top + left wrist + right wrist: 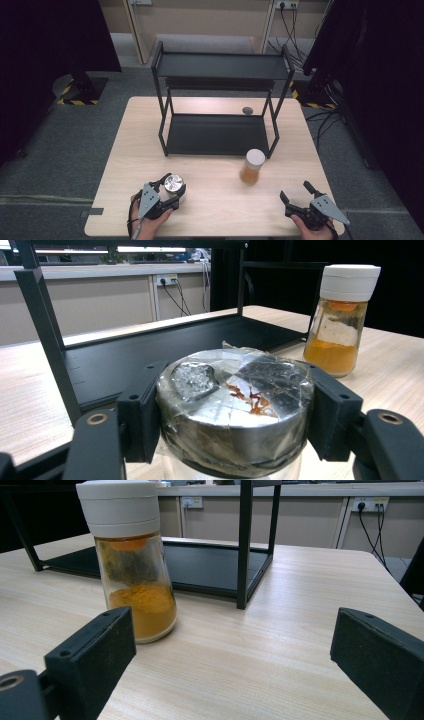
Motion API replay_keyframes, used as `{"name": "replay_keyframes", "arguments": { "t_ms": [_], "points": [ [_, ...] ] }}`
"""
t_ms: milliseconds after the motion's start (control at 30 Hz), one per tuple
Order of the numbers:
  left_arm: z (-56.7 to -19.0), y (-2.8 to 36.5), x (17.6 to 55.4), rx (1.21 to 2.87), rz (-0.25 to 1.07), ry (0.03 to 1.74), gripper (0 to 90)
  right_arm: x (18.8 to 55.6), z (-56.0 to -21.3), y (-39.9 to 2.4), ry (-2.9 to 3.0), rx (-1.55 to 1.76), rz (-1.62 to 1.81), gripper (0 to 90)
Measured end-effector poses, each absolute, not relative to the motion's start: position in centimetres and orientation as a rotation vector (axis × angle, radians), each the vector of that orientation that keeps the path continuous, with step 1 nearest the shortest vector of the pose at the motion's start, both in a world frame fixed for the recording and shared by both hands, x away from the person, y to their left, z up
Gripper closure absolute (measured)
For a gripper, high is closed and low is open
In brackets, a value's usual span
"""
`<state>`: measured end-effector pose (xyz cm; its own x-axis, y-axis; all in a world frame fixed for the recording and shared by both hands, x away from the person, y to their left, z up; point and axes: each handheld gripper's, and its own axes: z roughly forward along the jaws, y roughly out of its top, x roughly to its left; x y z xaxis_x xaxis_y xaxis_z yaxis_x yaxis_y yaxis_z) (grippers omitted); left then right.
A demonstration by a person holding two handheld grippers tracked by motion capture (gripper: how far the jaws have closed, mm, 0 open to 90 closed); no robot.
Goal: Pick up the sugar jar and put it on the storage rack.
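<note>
We have the left gripper (167,192) clamped on the jar (173,185): one black pad (142,412) presses its left side, the other its right side, right at the foil-covered lid (235,390). The jar sits squarely between the fingers, lid top poking up just above the pads and glass body dropping below them, on the table (215,200) near our front edge. In the left gripper view the lid foil is wrinkled, with a reddish smear near its middle. Our right gripper (298,194) stands wide open, nothing between its fingers (92,655); just bare table shows in the gap. The spice bottle (252,167), white cap, orange powder inside, stands upright ahead of the right gripper, beyond its left finger and outside the gap, not touching. From the left gripper it's farther off, up and to the right of the jar. The black shelf (215,132) sits behind both, just past the bottle, well apart from the clamped jar.
</note>
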<state>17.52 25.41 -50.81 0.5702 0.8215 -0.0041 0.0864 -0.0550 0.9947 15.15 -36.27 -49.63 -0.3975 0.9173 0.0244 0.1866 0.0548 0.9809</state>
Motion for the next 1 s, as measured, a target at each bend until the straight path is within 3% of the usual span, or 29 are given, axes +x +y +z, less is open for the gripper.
{"name": "replay_keyframes", "arguments": {
  "t_ms": [1000],
  "points": [
    [-46.9,24.8,18.3,1.468,0.801,0.778,34.5,15.2,-49.6,-36.4,1.673,1.116,1.400,4.4]
  ]
}}
